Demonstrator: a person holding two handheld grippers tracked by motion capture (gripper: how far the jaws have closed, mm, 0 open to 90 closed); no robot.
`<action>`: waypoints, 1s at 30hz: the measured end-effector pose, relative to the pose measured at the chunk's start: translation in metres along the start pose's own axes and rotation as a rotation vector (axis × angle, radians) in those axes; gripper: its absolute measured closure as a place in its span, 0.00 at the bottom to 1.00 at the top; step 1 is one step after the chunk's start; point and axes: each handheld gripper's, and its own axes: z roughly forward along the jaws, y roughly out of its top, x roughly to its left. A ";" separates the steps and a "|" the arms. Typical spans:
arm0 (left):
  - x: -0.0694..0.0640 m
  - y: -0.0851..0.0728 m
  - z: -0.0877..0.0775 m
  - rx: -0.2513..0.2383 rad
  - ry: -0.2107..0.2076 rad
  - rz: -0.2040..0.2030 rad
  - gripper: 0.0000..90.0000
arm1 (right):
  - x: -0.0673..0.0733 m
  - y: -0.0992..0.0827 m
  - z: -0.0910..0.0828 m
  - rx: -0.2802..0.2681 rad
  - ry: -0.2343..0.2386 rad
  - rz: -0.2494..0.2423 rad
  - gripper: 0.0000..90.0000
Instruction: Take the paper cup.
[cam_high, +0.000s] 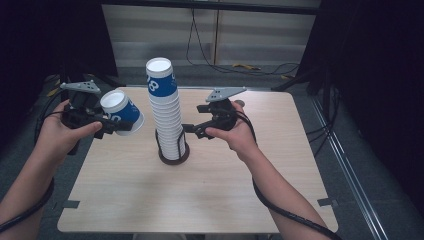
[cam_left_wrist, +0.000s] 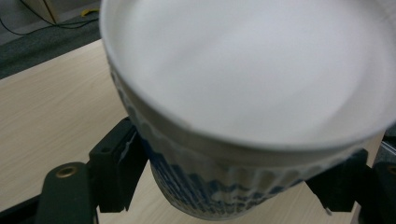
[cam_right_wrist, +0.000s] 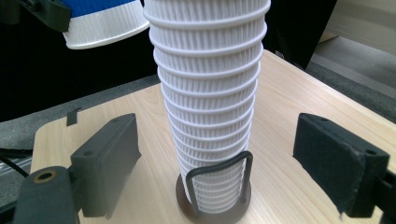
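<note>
One paper cup (cam_high: 121, 111) sits pinched in the left gripper (cam_high: 111, 127) left of the stack (cam_high: 167, 112), so the spread right gripper (cam_high: 189, 130) should steady that stack's base.

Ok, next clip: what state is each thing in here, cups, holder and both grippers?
single cup: lifted off the table, tilted, clamped in the left gripper.
cup stack: upside down, nested, standing in its holder.
wire holder: upright on the table, loaded.
left gripper: shut on the single cup.
right gripper: open, beside the stack's base.
</note>
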 end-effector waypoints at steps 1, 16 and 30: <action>0.000 -0.001 0.001 -0.002 -0.004 0.004 0.25 | 0.000 -0.001 0.000 -0.001 0.002 -0.001 0.15; -0.008 -0.019 0.014 0.020 -0.027 0.004 0.25 | 0.001 -0.021 -0.007 0.025 0.018 -0.001 0.16; -0.020 -0.029 0.028 0.056 -0.053 0.016 0.25 | 0.003 -0.040 -0.014 0.045 0.028 0.000 0.16</action>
